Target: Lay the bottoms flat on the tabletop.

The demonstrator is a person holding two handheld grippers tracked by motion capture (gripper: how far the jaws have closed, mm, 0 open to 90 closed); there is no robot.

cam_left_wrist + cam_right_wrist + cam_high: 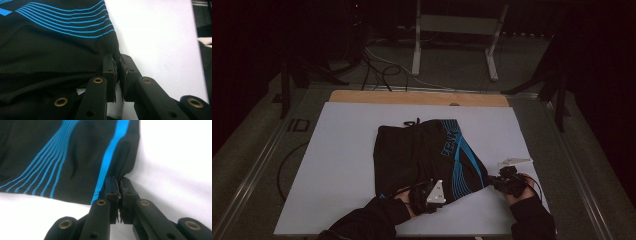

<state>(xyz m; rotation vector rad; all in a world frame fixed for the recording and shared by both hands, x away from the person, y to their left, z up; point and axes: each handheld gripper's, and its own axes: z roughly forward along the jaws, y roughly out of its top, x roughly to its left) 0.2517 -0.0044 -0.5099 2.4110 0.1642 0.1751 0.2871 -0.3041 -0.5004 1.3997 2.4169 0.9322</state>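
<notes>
Garment: black fabric shorts with blue stripes point(427, 155), flat on white table board point(337, 165).
Left gripper point(118, 65): clamped on the hem.
Right gripper point(119, 185): pinching the hem corner.

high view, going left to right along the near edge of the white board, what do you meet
bare white board → left gripper shut on the shorts' near hem → black shorts with blue stripes → right gripper shut on the shorts' right corner

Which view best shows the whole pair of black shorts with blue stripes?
The high view: the black shorts with blue stripes lie whole on the white board. Both gripper views show just hem corners.
</notes>
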